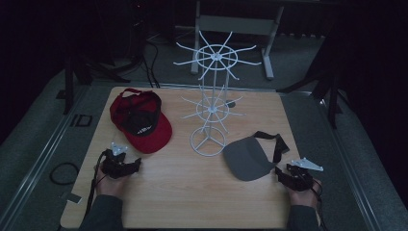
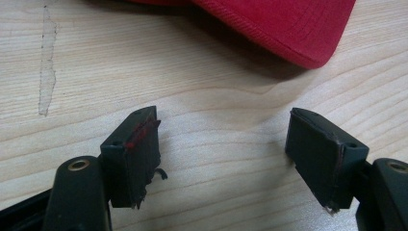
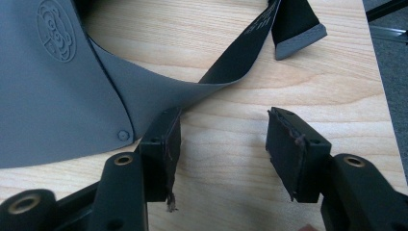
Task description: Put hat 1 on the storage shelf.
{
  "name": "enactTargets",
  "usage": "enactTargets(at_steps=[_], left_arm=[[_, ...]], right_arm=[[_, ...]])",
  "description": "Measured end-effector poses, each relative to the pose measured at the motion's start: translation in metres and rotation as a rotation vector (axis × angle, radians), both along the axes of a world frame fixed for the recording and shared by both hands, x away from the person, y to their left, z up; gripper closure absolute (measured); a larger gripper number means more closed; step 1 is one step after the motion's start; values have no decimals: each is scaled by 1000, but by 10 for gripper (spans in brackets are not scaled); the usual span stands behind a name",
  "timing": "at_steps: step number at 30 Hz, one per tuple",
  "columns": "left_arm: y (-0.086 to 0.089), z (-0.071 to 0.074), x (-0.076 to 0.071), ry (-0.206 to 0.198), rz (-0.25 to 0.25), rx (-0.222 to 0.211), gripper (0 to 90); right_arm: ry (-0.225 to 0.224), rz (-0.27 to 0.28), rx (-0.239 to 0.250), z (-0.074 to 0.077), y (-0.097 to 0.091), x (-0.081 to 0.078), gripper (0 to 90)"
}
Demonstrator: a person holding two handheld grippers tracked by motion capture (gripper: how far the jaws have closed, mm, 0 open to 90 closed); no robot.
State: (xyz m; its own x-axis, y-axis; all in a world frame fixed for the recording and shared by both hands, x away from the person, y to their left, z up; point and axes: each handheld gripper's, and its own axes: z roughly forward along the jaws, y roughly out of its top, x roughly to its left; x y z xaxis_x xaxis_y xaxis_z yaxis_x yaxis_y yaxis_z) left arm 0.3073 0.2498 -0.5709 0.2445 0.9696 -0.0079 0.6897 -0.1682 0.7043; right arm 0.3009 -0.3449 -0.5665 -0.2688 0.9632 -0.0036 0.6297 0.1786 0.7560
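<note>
Left hand-held gripper (image 1: 136, 164) is held released over bare counter (image 1: 192, 192), just near of the red cap (image 1: 140, 120) at far left. Right hand-held gripper (image 1: 278, 172) is also released, nothing grasped, one jaw beside the grey visor (image 1: 248, 158) at near right. White wire rack (image 1: 211, 96) is placed between them.
</note>
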Motion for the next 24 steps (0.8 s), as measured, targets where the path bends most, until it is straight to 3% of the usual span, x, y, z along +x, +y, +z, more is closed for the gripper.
enactTargets(at_steps=[19, 24], left_arm=[[1, 1, 2, 14, -25, 6, 251], [4, 3, 3, 20, -32, 2, 336]], right_arm=[[1, 16, -4, 0, 1, 0, 433], [2, 18, -3, 0, 1, 0, 427]])
